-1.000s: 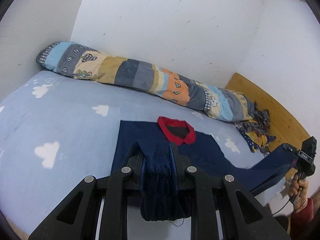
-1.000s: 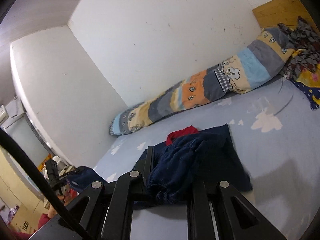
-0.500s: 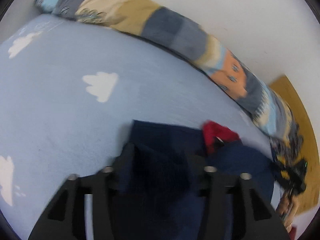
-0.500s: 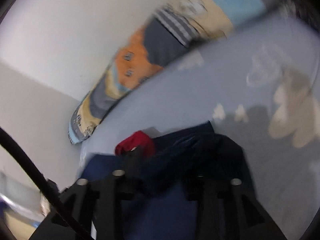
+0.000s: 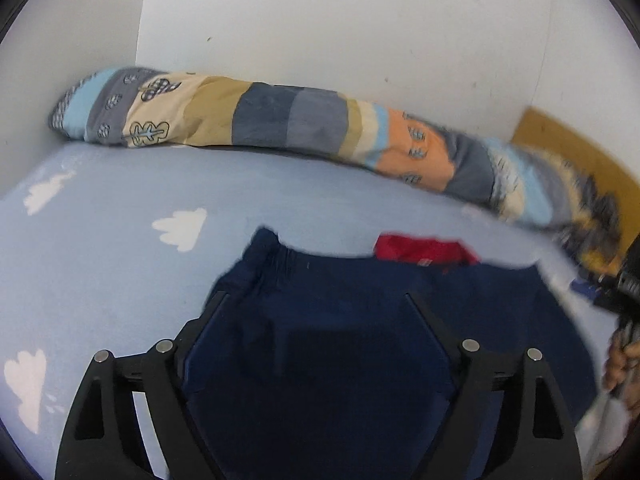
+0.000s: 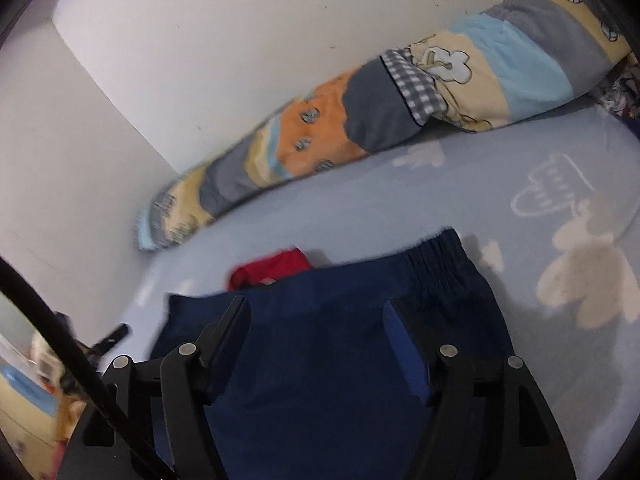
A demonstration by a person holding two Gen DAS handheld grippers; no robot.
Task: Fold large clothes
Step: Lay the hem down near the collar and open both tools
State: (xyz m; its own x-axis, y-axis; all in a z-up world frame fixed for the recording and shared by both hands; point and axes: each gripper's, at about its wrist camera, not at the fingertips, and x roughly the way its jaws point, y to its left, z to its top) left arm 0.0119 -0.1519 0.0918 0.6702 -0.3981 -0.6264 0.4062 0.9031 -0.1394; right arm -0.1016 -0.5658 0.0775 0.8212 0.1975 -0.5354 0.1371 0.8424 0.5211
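Lying directly beneath both spread, empty grippers, the navy garment (image 5: pixel 340 320) runs sideways along the bed's (image 5: pixel 100 260) near edge. Left gripper (image 5: pixel 316 304) sits nearest its left end, right gripper (image 6: pixel 316 308) its ribbed right end.

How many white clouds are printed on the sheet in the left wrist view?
3: one cloud far left, one beside the navy garment, one at the lower left edge. The garment may hide more.

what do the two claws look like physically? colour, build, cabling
Both are matte black linkage claws with triangular cut-outs and silver pivot pins. The left claw has plain dark fingers. The right claw shows a blue pad on one finger, and a black cable crosses its view.
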